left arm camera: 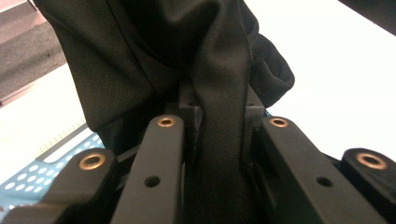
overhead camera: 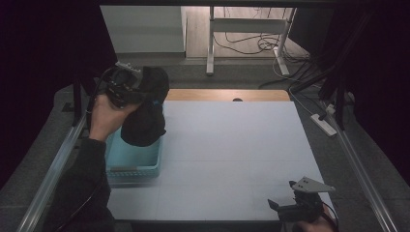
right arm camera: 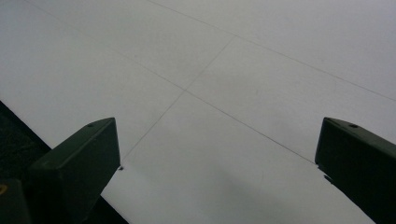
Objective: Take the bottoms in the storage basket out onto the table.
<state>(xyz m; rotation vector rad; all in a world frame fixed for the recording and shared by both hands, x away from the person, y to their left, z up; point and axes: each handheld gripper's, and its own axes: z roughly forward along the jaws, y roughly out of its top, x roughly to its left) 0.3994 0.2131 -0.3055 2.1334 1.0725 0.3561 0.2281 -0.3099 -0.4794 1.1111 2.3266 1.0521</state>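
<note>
A black cloth garment (overhead camera: pixel 145 113) hangs from my left gripper (overhead camera: pixel 140 87), held up above the light blue perforated basket (overhead camera: pixel 133 162) at the table's left side. In the left gripper view the jaws are closed on a thick fold of the black cloth (left arm camera: pixel 219 116), and a corner of the basket (left arm camera: pixel 28 179) shows below. My right gripper (overhead camera: pixel 290 200) rests near the table's front right edge. Seen from the right gripper view, its jaws stand wide apart over the bare white tabletop (right arm camera: pixel 224 93) with nothing between them.
The white table (overhead camera: pixel 232 145) has a wooden strip along its far edge. Metal rails run along both sides. Beyond the table stand a white desk frame (overhead camera: pixel 241 29) and loose cables on the floor. A power strip (overhead camera: pixel 325 124) lies to the right.
</note>
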